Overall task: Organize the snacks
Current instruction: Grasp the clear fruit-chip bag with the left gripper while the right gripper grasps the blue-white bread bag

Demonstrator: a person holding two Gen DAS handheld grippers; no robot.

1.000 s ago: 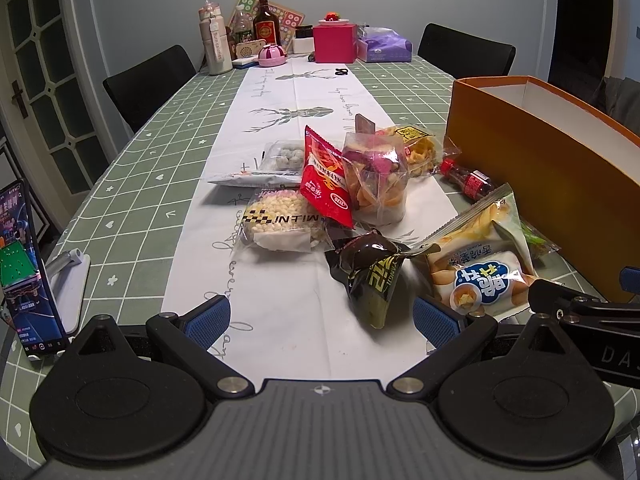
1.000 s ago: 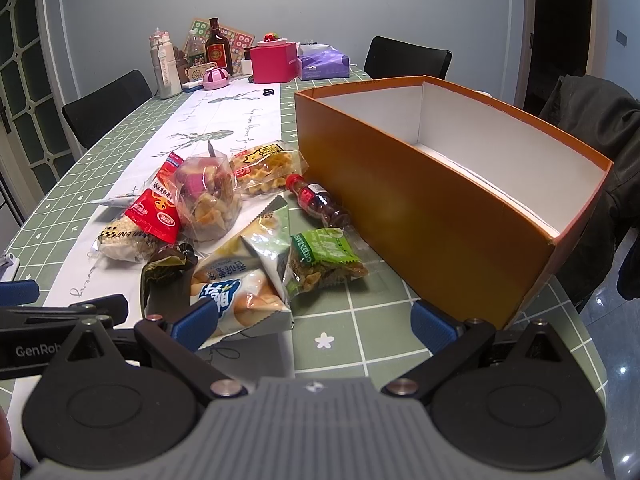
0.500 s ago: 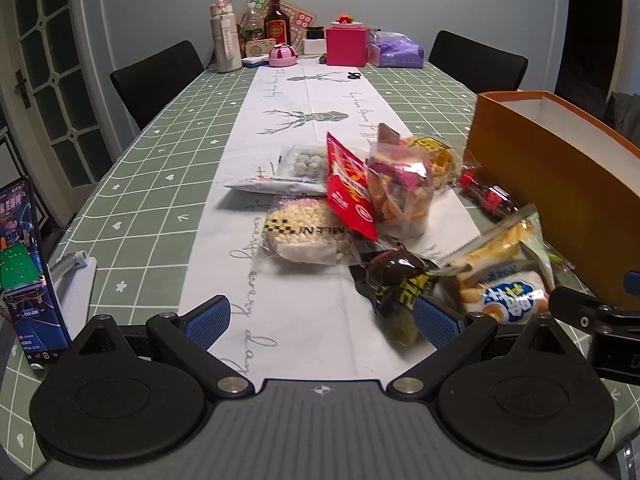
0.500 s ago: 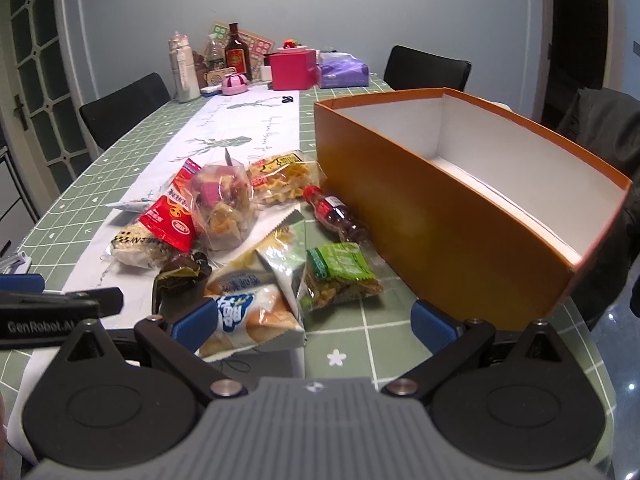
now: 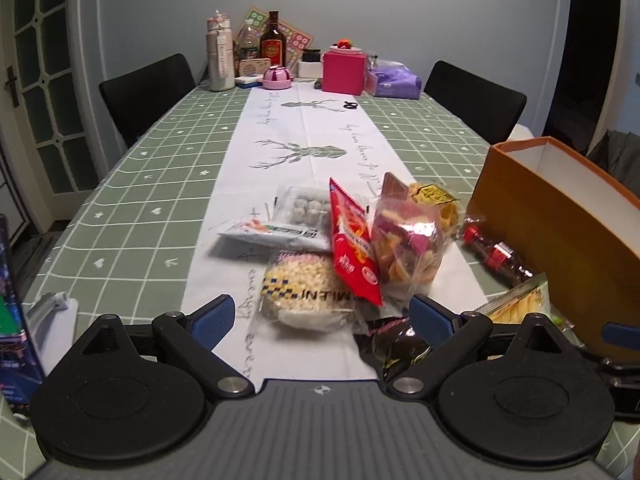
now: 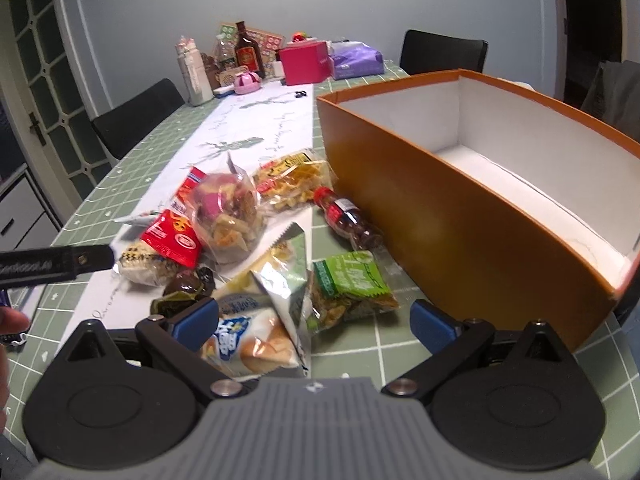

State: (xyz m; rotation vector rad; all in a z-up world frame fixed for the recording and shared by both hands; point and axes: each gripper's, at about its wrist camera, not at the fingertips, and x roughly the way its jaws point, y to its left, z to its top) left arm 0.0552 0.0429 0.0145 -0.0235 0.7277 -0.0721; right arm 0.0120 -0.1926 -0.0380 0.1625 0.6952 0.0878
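A pile of snack packs lies on the table beside an empty orange box (image 6: 460, 216). My left gripper (image 5: 320, 318) is open and empty, with a round rice-puff pack (image 5: 300, 292) just ahead between its fingers, and a red sachet (image 5: 352, 240) and a clear bag of mixed chips (image 5: 408, 240) beyond. My right gripper (image 6: 314, 320) is open and empty over a blue-and-white bread pack (image 6: 248, 340) and a green nut pack (image 6: 352, 284). A small red-capped bottle (image 6: 348, 220) lies against the box.
A white runner (image 5: 304, 136) runs down the green checked tablecloth. Bottles, a pink box (image 5: 344, 72) and a purple bag (image 5: 394, 80) stand at the far end. Black chairs flank the table. A phone (image 5: 12, 312) stands at the near left edge.
Both grippers have moved forward and lower toward the snack pile. The left one now frames the rice-puff pack; the right one sits closer over the bread and green packs.
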